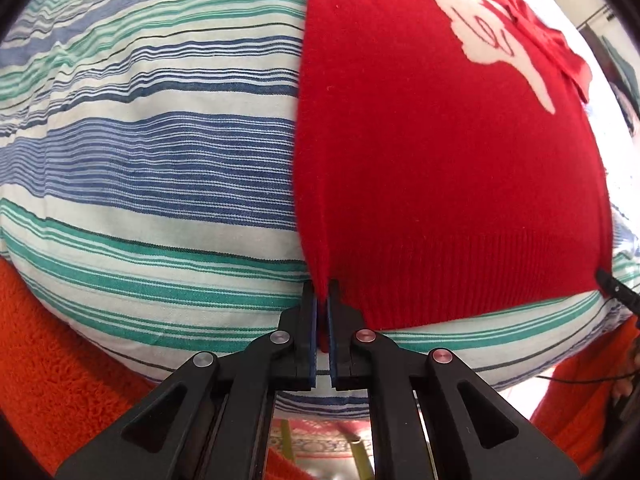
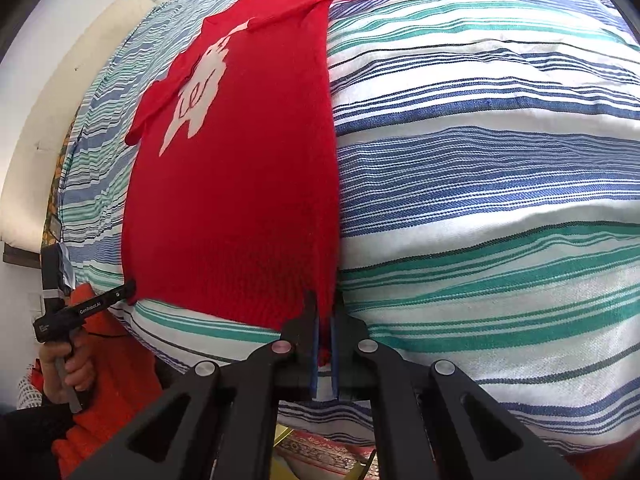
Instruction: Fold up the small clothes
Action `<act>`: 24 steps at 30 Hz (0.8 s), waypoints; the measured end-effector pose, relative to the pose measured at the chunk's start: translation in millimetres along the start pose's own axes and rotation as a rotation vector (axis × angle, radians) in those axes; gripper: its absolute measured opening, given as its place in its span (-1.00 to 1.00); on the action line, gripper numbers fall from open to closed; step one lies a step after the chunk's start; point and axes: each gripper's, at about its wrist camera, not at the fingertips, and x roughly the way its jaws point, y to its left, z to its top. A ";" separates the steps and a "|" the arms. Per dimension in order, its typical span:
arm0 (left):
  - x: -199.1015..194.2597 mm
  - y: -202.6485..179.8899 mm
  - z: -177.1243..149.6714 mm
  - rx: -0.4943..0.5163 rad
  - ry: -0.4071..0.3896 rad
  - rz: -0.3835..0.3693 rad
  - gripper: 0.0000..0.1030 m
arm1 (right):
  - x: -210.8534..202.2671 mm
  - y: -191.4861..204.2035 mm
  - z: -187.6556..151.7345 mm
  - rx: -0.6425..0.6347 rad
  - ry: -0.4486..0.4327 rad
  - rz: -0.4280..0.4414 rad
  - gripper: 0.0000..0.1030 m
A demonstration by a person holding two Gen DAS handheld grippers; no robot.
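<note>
Black linkage arms of my left gripper (image 1: 322, 300) fill the bottom of its view, its blue-padded jaws pinched tight on the lower left corner of the small red knitted sweater with a white motif (image 1: 440, 160). My right gripper (image 2: 325, 312) is clamped the same way on the opposite lower corner, red knit caught between its pads. Between the two corners the ribbed hem runs across, and the sweater's body lies flat, front up, on the white bedcover striped in blue and green (image 1: 152, 152). One short sleeve lies folded in over the chest near the motif. At the left edge of the right wrist view, my left hand (image 2: 70, 364) grips its tool's handle beside orange fleecy fabric (image 2: 116, 376).
</note>
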 end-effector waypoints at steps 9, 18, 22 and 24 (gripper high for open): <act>2.3 -30.5 3.5 0.080 -0.031 0.101 -0.92 | -2.7 8.2 -4.6 -0.057 -0.025 -0.063 -0.93; -4.2 -23.4 -8.4 0.077 -0.039 0.094 -0.90 | -1.6 8.4 -4.3 -0.052 -0.027 -0.073 -0.95; 5.1 -31.5 0.4 0.075 -0.038 0.095 -0.91 | -2.4 9.3 -4.4 -0.056 -0.028 -0.077 -0.95; 10.9 -23.4 -5.8 0.074 -0.039 0.091 -0.91 | -2.6 9.5 -4.4 -0.059 -0.029 -0.080 -0.95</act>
